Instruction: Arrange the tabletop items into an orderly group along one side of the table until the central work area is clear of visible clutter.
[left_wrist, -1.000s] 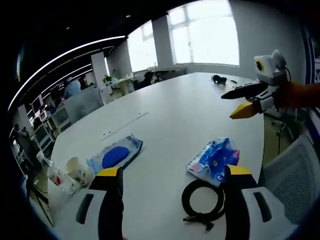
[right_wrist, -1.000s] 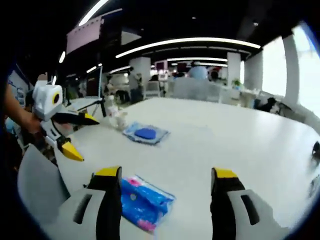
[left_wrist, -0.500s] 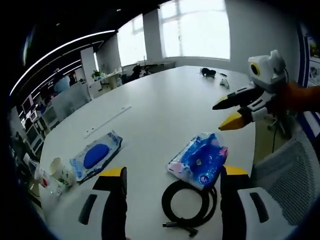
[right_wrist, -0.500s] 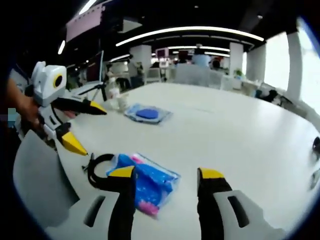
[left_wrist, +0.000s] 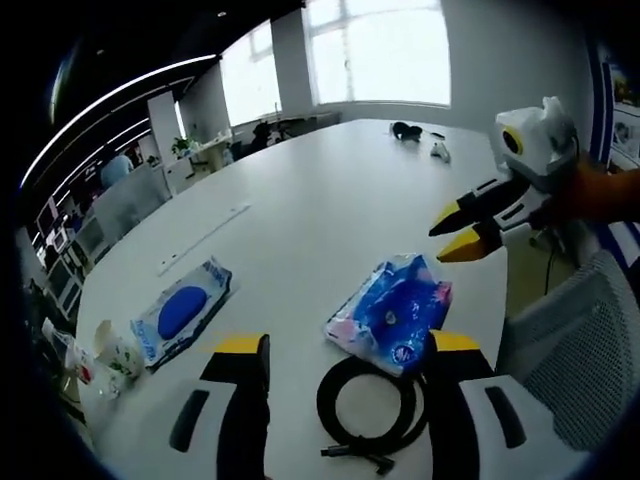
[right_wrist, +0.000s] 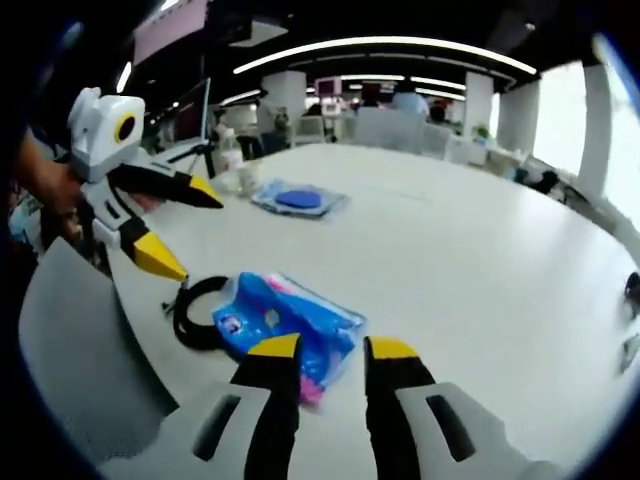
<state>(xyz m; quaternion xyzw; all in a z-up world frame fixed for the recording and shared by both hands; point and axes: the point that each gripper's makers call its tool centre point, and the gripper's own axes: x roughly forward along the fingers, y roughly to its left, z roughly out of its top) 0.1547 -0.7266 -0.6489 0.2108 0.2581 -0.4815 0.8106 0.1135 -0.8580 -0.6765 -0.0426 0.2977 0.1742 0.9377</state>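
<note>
Tissue pack (left_wrist: 392, 312), blue printed soft plastic, lies flat on the white desk (left_wrist: 330, 200) near the edge by the mesh chair (left_wrist: 575, 350). It's touching or slightly overlapping the coiled black cable (left_wrist: 368, 410) just beside it.

Right tongs (right_wrist: 322, 352): jaws narrow, tips just over the near edge of the pack in the right gripper view, nothing gripped yet as far as I can tell. Left tongs (left_wrist: 345, 345): jaws wide, empty, hovering above the cable and pack.

Other clutter:
- wet-wipes pack with blue lid (left_wrist: 183, 312), further along the desk, apart from the tissue pack
- paper cups (left_wrist: 115, 352) near the desk edge beyond that
- small dark items (left_wrist: 405, 130) at the far end, too small to identify

Handling, my read:
- pack is light and squashy, film looks slick; will deform, not break
- pinch a corner or the sealed end seam, not the puffy middle, else it may slide out
- cable is floppy, coil may unwind if lifted by one strand; grab across two loops
- lifting the pack might drag the cable if they overlap

Nothing looks grouped yet.
</note>
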